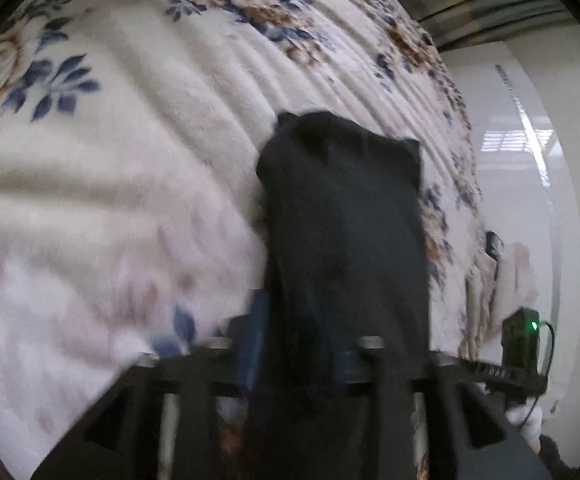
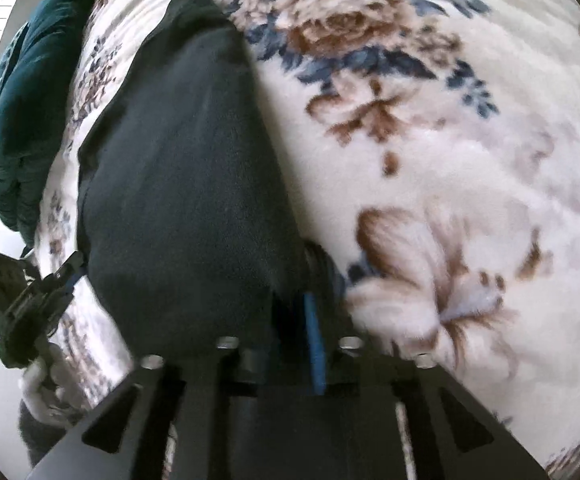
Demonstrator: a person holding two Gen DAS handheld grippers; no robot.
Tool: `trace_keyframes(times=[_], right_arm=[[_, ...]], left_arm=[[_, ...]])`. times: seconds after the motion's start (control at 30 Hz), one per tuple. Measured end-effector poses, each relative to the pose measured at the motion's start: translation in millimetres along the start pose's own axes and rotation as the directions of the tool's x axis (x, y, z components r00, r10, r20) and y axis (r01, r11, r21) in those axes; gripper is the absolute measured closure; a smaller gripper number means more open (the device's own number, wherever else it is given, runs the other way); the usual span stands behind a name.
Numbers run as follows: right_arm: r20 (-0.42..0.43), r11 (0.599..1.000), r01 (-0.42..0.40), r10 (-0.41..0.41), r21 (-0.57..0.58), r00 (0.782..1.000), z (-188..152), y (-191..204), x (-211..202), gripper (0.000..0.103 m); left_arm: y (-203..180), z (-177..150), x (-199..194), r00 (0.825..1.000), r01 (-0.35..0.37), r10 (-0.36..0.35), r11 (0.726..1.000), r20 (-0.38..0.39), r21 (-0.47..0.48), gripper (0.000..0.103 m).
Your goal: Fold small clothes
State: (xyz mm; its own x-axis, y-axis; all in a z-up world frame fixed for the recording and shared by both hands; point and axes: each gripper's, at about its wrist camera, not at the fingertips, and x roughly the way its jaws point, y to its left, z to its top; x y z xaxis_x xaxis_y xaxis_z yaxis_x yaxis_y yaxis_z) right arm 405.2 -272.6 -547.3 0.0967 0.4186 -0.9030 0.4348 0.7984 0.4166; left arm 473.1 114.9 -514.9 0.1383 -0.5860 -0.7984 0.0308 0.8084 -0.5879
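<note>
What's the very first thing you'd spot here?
A black cloth fills the middle of both views, lying on a fluffy white blanket with blue and brown flowers. At the left edge of the right view, a dark green quilted thing lies beside the blanket.

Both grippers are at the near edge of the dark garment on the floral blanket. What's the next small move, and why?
Probably draw both grippers straight back and a little up. The dark garment lies on the floral blanket and its near edge drapes over the left gripper and hides most of the right gripper, so whether the pads still press on it cannot be seen. Backing off gently would show that without dragging the cloth.
</note>
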Motion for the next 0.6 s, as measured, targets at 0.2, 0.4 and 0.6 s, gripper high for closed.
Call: trace_keyframes(times=[0.2, 0.4, 0.6], right_arm=[[-0.125, 0.999, -0.035, 0.036, 0.01, 0.991, -76, -38, -16, 0.043], [-0.295, 0.999, -0.006, 0.016, 0.033, 0.955, -175, -86, 7, 0.042], [-0.347, 0.996, -0.054, 0.074, 0.068, 0.935, -247, -117, 50, 0.041]], left_arm=[[-11, -108, -29, 0.999, 0.01, -0.013, 0.999, -0.043, -0.049, 0.045], [-14, -231, -24, 0.983, -0.03, 0.004, 0.989, -0.184, -0.142, 0.045], [-18, -296, 0, 0.98, -0.068, 0.046, 0.992, -0.195, -0.106, 0.08]])
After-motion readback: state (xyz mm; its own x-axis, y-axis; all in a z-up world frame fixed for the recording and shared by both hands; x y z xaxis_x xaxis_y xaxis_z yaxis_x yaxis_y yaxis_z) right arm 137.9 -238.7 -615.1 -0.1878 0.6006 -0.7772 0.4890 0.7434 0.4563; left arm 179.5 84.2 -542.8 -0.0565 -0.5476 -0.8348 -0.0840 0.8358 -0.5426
